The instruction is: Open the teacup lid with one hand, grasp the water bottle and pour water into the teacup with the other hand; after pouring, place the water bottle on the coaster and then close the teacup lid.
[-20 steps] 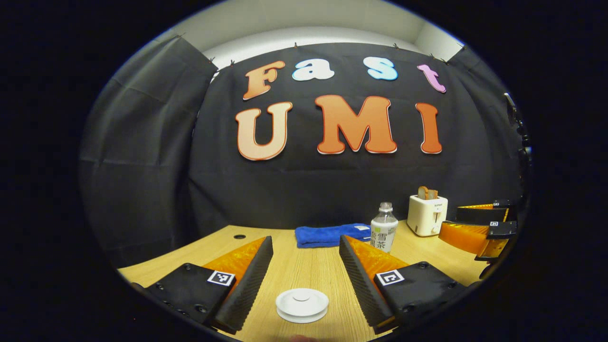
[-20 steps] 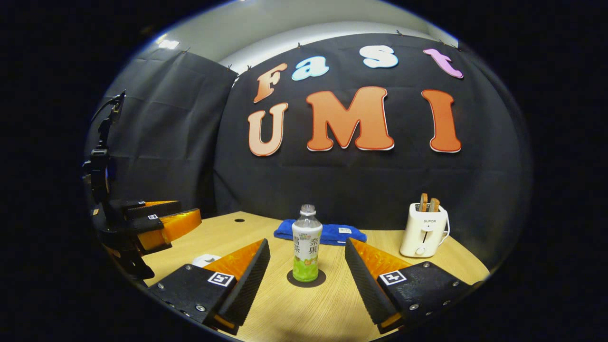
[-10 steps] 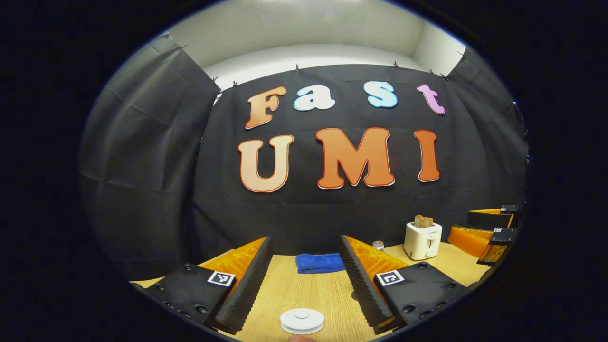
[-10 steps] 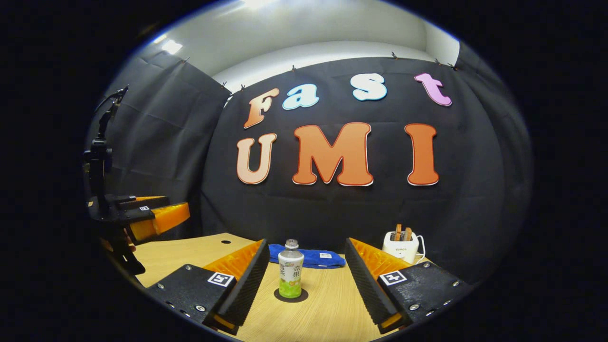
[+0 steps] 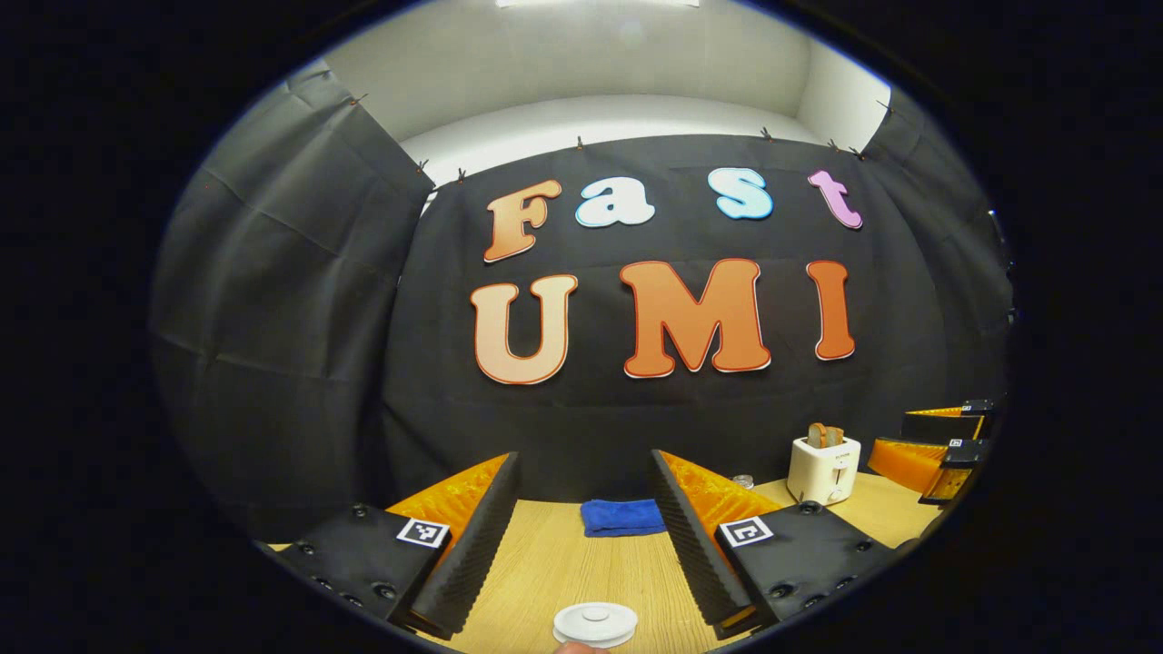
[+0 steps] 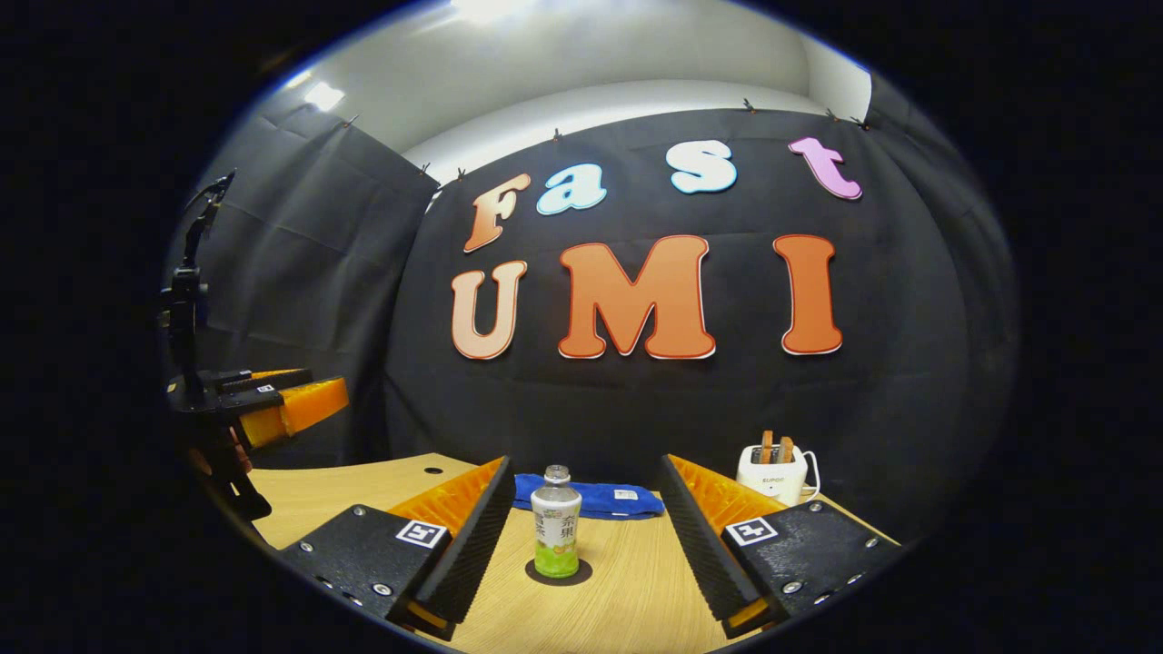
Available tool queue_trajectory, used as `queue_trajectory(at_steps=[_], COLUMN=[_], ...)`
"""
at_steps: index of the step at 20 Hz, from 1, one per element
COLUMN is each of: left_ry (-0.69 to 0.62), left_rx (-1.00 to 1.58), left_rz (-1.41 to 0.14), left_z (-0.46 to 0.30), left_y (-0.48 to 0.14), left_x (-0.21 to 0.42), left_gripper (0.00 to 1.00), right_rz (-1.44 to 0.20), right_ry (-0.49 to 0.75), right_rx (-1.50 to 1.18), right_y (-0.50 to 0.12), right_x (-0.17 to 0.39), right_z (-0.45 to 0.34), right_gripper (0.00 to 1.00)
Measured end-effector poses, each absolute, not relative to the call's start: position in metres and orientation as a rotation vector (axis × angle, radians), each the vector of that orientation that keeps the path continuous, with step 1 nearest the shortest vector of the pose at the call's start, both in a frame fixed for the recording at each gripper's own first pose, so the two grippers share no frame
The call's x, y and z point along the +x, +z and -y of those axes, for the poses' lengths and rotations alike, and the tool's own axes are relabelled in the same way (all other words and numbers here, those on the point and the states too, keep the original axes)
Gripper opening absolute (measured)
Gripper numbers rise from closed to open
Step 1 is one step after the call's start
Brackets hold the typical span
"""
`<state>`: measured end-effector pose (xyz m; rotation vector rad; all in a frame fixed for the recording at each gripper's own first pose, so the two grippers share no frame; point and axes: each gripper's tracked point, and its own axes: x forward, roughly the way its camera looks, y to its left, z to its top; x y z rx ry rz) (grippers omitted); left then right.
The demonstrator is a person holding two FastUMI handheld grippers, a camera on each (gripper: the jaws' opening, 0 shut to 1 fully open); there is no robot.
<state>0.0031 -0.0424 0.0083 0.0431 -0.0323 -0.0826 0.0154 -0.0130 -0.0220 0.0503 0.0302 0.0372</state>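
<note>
Bottle [image 6: 556,522] stands on its coaster [image 6: 559,572], lid [image 5: 595,623] on cup, so both hand-held grippers, left [image 5: 583,509] and right [image 6: 581,513], hang apart, empty

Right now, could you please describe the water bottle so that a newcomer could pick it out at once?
On the wooden table, in front of the folded blue cloth, the water bottle stands upright on a dark round coaster between the open fingers of the right gripper. It is the one clear bottle, green at the bottom.
</note>
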Motion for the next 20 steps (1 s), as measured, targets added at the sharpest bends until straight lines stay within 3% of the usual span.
queue_trajectory(at_steps=[20], left_ry=[-0.111], left_rx=[0.009], left_rz=[0.014], left_z=[0.037], left_y=[-0.011], left_x=[0.004], left_gripper=[0.93], right_rz=[-0.028], right_ry=[0.063], right_rx=[0.014], right_y=[-0.023], right_x=[0.021], right_z=[-0.007], right_gripper=[0.96])
